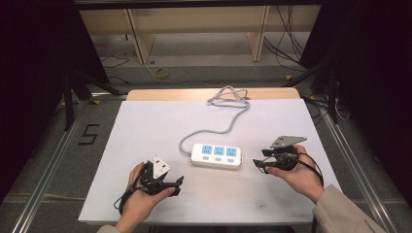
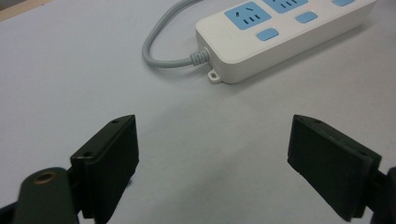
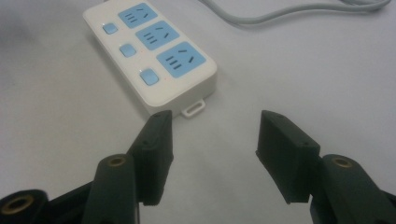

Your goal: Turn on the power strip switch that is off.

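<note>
A white plastic power strip with three blue sockets (image 1: 216, 155) lies flat on the pale sheet covering the table (image 1: 145, 126), about midway between the two hands, its grey cable (image 1: 214, 130) curling away to a loose coil at the table's far edge. The left gripper (image 1: 179, 185) rests near the strip's cable end with jaws spread wide and nothing between them; the right gripper (image 1: 259, 158) sits just beside the opposite end, jaws likewise wide apart and empty. Nothing lies between either gripper and the strip. The right gripper view shows three small blue switch buttons (image 3: 128, 50) beside the sockets and a mounting tab (image 3: 193, 110) at the near end
</note>
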A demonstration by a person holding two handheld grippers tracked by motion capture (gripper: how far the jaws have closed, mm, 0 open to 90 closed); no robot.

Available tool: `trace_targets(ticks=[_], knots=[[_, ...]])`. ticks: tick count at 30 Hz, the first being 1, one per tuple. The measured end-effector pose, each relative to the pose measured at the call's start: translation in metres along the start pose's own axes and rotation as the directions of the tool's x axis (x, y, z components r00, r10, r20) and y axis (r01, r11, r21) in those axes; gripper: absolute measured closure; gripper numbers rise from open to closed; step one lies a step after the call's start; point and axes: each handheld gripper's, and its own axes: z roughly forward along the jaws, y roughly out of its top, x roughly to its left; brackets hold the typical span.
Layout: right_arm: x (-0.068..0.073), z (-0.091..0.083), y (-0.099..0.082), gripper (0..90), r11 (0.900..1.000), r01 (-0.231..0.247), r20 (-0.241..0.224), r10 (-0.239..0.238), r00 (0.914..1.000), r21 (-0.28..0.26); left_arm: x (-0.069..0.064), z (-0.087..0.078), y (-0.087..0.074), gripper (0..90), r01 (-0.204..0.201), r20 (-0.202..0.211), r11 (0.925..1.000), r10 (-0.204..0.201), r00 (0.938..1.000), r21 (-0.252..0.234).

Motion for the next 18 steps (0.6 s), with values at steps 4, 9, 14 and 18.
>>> trace_targets(ticks=[4,9,14,18], knots=[[-0.001,-0.006,-0.008,44.8,0.9998,-0.008,0.009,0.009,0.9999,-0.017,0.000,-0.001,0.000,16.0,-0.005,0.002,1.0000,0.005,1.0000,0.001],[-0.002,-0.012,-0.017,43.6,0.9997,-0.011,0.027,0.012,0.9996,-0.020,0.000,-0.001,0.000,16.0,-0.005,0.004,1.0000,0.005,1.0000,0.000],[-0.005,-0.015,-0.022,42.2,0.9994,-0.026,0.038,0.027,0.9989,-0.020,-0.001,0.000,0.001,16.1,-0.012,0.006,0.9999,0.012,0.9999,0.001],[-0.006,-0.015,-0.022,41.3,0.9994,-0.028,0.044,0.029,0.9986,-0.021,-0.001,0.000,0.001,16.2,-0.011,0.007,0.9999,0.011,0.9999,0.001]])
